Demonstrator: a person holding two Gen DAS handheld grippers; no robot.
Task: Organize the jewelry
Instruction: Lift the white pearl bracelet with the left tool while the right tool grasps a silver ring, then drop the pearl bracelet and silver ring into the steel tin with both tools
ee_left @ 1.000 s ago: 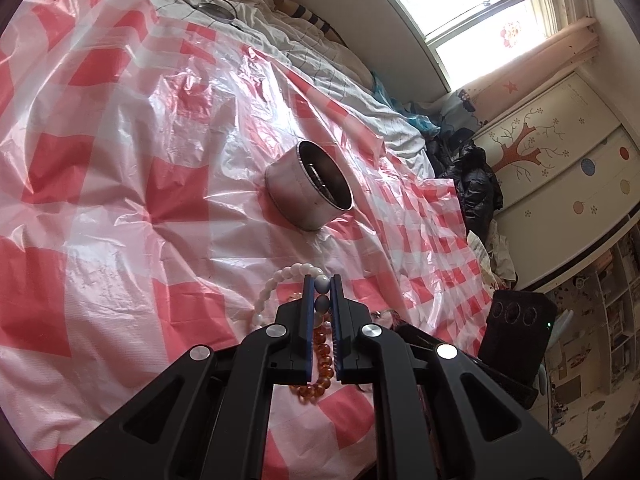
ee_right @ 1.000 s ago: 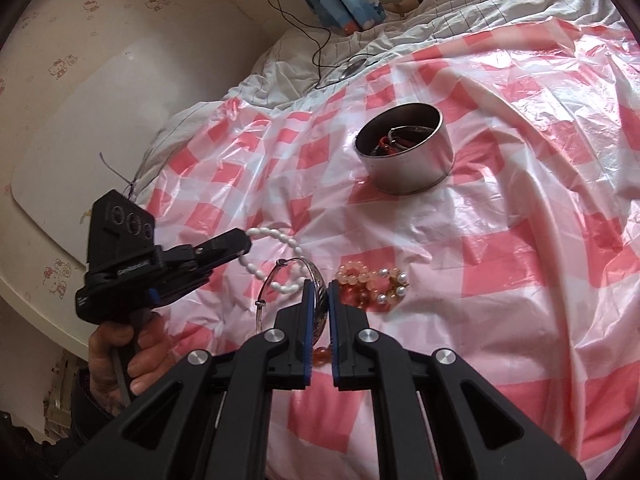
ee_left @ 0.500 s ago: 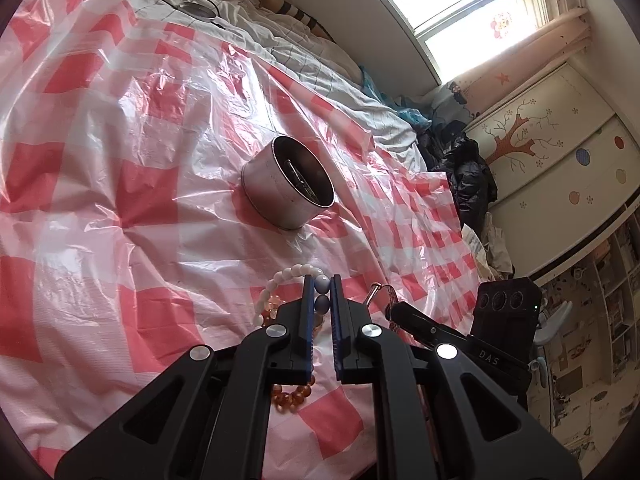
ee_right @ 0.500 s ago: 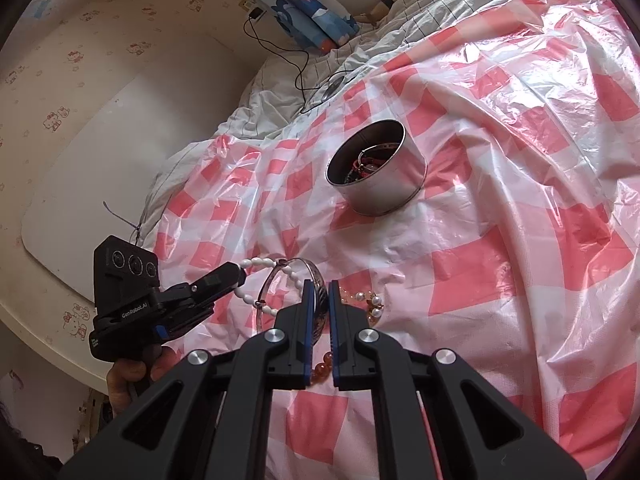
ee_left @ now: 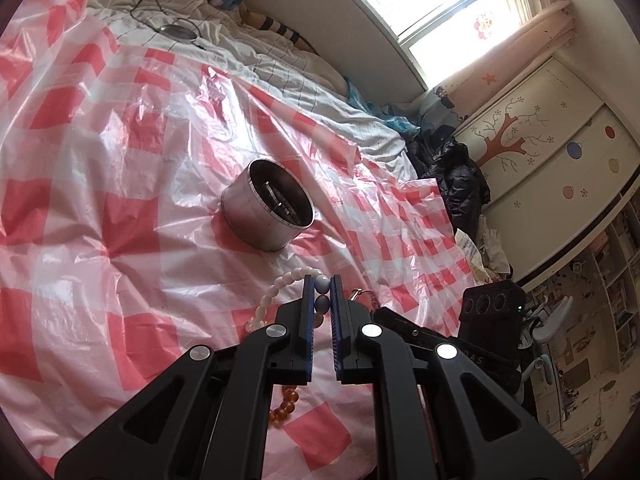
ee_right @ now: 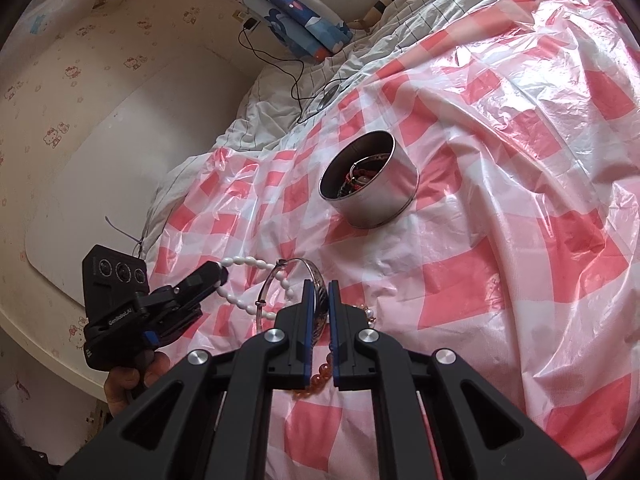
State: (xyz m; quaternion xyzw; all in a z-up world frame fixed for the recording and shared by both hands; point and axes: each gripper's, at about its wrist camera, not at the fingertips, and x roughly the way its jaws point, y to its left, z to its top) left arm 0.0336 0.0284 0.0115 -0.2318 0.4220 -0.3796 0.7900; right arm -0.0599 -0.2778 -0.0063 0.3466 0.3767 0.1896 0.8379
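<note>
White bead bracelet (ee_left: 276,292), apparently upright, clamped by left gripper (ee_left: 322,292); right gripper (ee_right: 318,300) clasps silver bangle (ee_right: 288,280).

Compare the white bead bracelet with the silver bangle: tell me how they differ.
The white bead bracelet is a string of oval white beads; the silver bangle is one thin metal hoop. The bracelet is pinched in the left tool; the bangle is pinched in the right tool. Both are lifted off the checked sheet, short of the metal tin.
</note>
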